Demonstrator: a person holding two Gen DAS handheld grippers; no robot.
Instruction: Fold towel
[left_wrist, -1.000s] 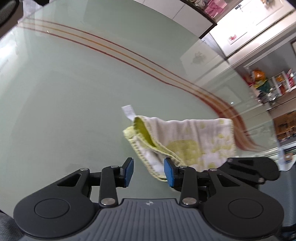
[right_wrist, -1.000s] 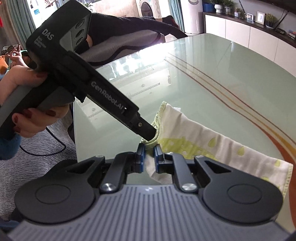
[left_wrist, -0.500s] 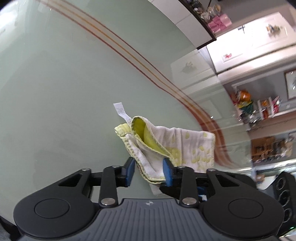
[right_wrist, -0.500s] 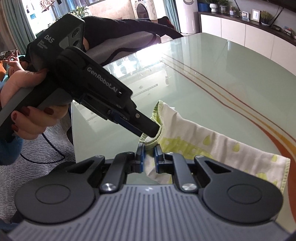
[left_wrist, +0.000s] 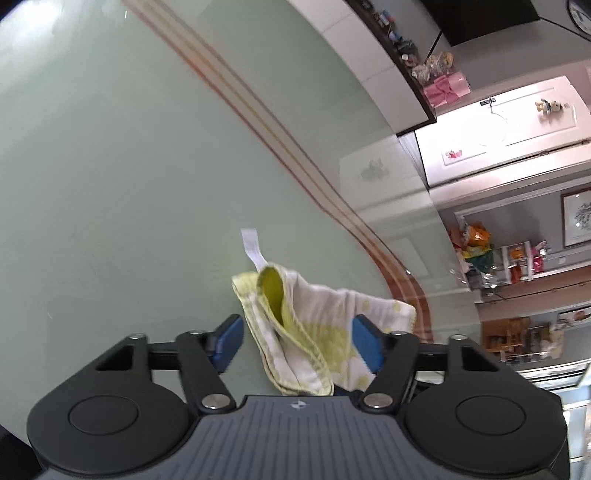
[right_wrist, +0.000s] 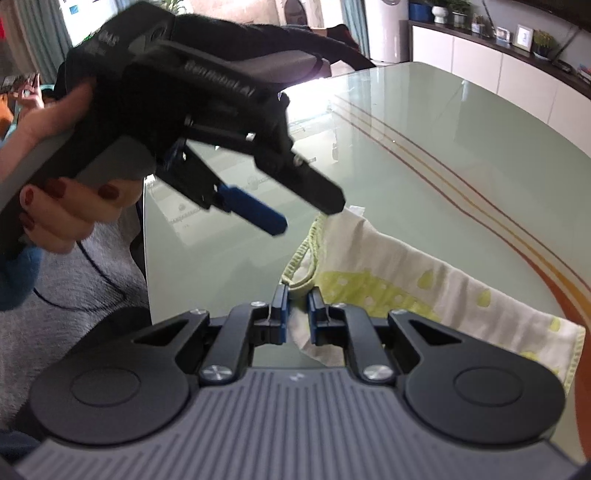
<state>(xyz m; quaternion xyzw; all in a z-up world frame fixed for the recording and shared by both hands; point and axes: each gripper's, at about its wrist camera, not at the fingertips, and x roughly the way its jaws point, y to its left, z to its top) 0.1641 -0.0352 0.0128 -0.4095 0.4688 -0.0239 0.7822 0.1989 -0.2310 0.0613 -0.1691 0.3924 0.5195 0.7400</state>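
Note:
A white towel with yellow-green dots and trim (right_wrist: 402, 273) is lifted off the pale green glass table (right_wrist: 424, 147). My right gripper (right_wrist: 296, 308) is shut on the towel's near edge. In the left wrist view the folded towel (left_wrist: 306, 328) hangs between the blue pads (left_wrist: 229, 343), which stand apart from it. The jaws of my left gripper (left_wrist: 297, 345) are opening. From the right wrist view the left gripper (right_wrist: 312, 214) hovers just above the towel's upper corner, with a hand (right_wrist: 70, 206) holding it. A white label (left_wrist: 251, 247) sticks out of the towel's top.
Orange-brown curved stripes (left_wrist: 280, 147) run across the glass table. White cabinets (right_wrist: 498, 62) stand beyond its far edge, and shelves with clutter (left_wrist: 509, 258) sit off to the right. Grey carpet (right_wrist: 81, 277) and a cable lie left of the table.
The left gripper closed on the towel's corner half a second ago and has now spread wide, letting it go. It also rolled. The right gripper kept its hold and stayed in place.

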